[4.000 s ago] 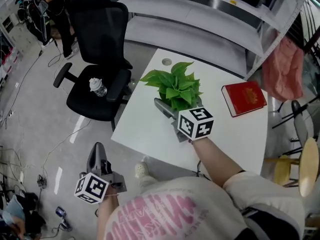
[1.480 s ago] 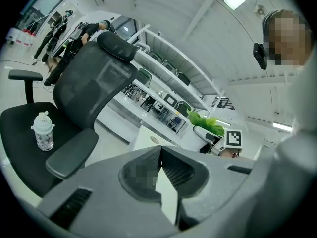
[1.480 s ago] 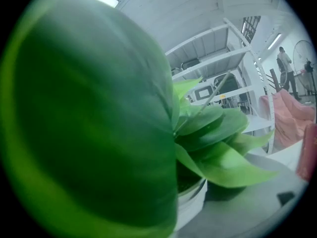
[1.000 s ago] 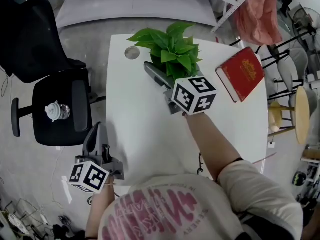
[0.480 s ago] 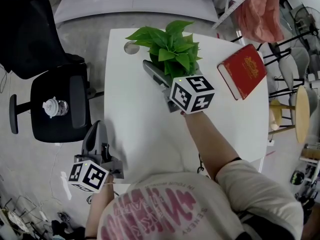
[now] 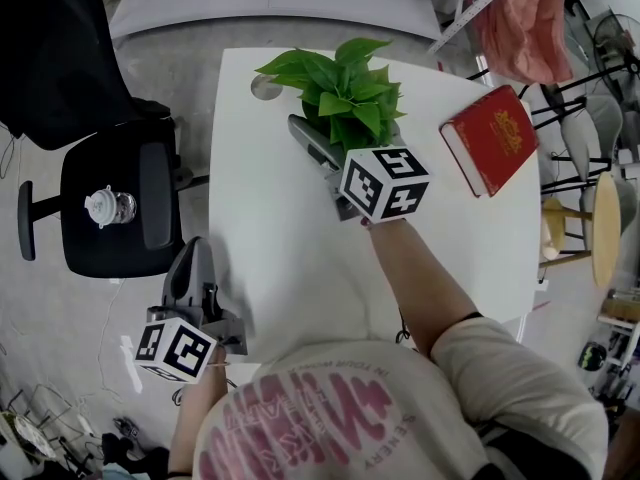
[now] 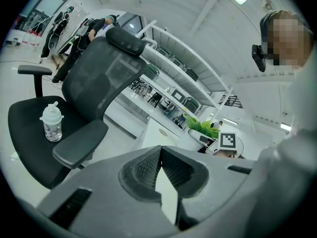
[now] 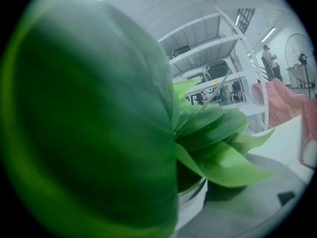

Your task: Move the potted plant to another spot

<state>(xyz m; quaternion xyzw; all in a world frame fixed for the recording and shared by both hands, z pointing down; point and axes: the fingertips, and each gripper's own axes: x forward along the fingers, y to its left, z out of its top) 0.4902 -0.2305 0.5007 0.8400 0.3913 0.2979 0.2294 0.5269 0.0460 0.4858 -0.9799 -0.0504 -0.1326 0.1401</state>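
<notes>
The potted plant (image 6: 340, 93), green leaves in a small white pot (image 8: 192, 205), stands at the back of the white table (image 6: 275, 238). My right gripper (image 6: 330, 143) reaches in from the front with its jaws on either side of the pot, shut on it. One grey finger (image 6: 312, 143) shows left of the leaves; the other (image 8: 257, 202) lies against the pot's right side. A big leaf (image 8: 89, 123) hides the rest of the right gripper view. My left gripper (image 6: 193, 263) hangs low off the table's front left corner, shut and holding nothing (image 7: 159, 150).
A red book (image 6: 490, 138) lies at the table's right edge. A round cable hole (image 6: 265, 88) sits left of the plant. A black office chair (image 6: 150, 203) with a small bottle (image 6: 103, 208) on its seat stands to the left. Pink cloth (image 6: 525, 28) and a stool (image 6: 605, 228) are at the right.
The head view has swung round since four seconds ago. Over the last second, the right gripper stays at the plant and the left gripper stays low beside the table.
</notes>
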